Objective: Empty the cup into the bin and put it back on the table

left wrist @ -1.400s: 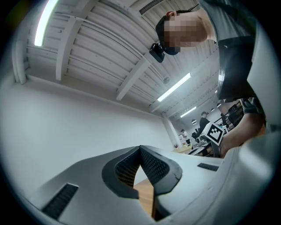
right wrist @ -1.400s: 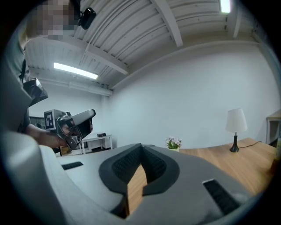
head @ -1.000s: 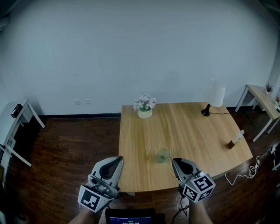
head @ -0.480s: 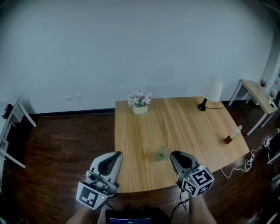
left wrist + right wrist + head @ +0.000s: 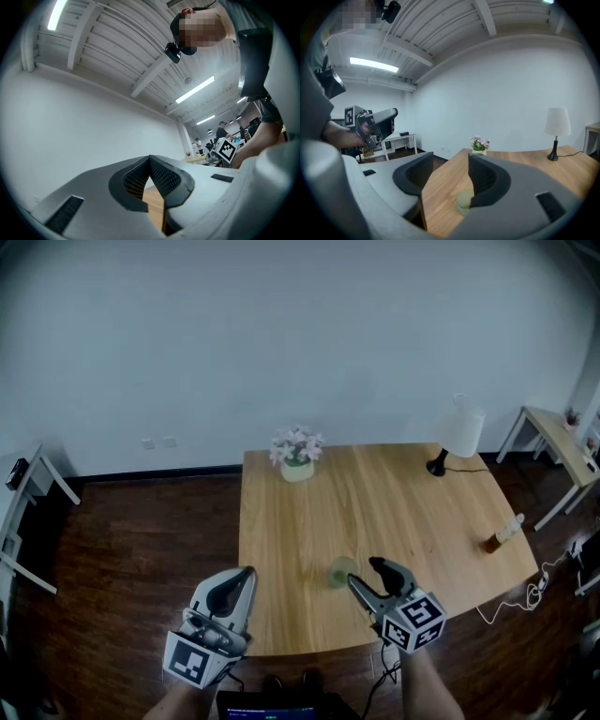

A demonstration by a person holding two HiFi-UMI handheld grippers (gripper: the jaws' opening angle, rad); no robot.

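Cup (image 5: pixel 342 572): on the table (image 5: pixel 281 512), near the front edge.
Right gripper (image 5: pixel 364 574): beside the cup, jaws just opening, nothing gripped.
Left gripper (image 5: pixel 240 579): closed, empty.
Left to do: probably everything: grab, tip, put back.

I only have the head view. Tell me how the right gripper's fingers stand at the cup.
Observer: The right gripper has its fingers apart. They have just been opening, and nothing is between them. The cup stands on the table just beyond the tips, partly hidden by one finger.
Operator: Now report the left gripper's fingers.
Observer: On the left gripper, the fingertips touch and nothing is held. It points up toward the wall and ceiling, away from the cup.
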